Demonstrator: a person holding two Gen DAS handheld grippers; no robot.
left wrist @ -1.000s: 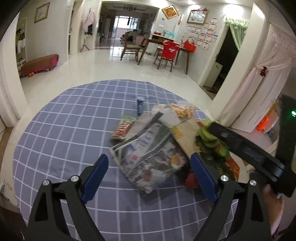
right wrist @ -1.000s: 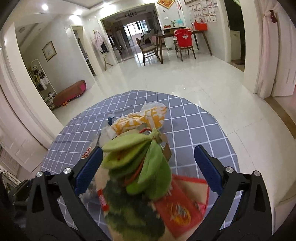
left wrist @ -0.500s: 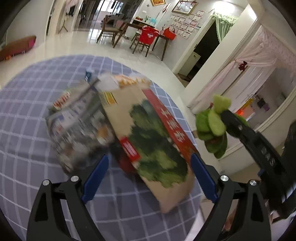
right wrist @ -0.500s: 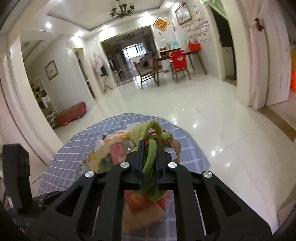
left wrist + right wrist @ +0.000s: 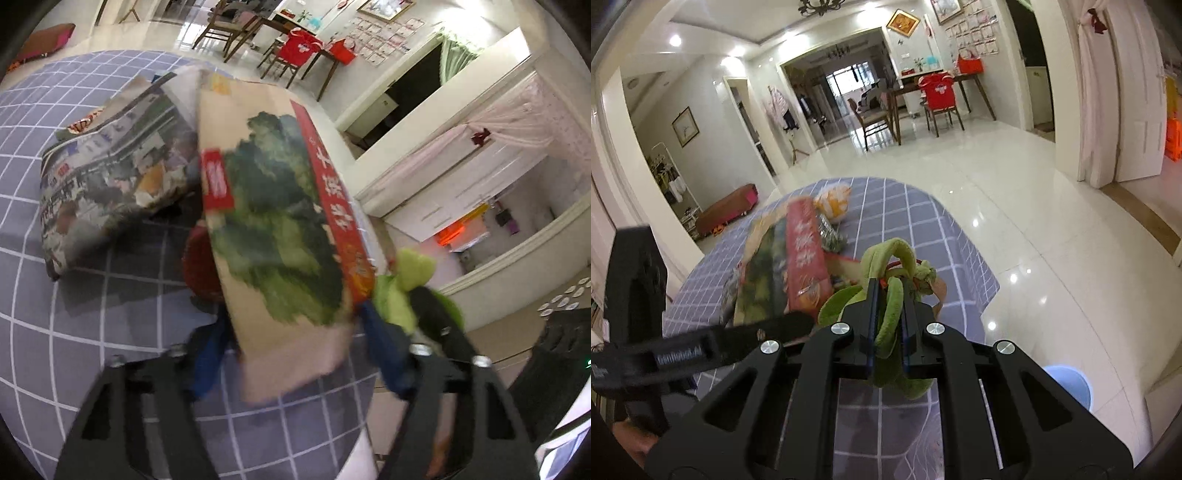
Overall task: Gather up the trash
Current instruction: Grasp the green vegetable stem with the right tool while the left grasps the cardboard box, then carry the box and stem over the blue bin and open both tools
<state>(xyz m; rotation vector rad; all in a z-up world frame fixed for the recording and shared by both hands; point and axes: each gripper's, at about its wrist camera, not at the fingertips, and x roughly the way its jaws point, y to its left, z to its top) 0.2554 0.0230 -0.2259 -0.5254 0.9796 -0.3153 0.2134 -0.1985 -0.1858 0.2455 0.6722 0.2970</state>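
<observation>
Flat vegetable-print carton (image 5: 280, 236) lies tilted at table's near right edge, resting on red item and newspaper bundle (image 5: 110, 177); my left gripper (image 5: 295, 354) straddles its near end, jaws closing, pads not yet pressing; I judge best to centre pads on carton's long edges before lifting; my right gripper (image 5: 886, 325) clamped tight on green leafy scrap (image 5: 892, 295), held off checked tablecloth (image 5: 916, 221).
</observation>
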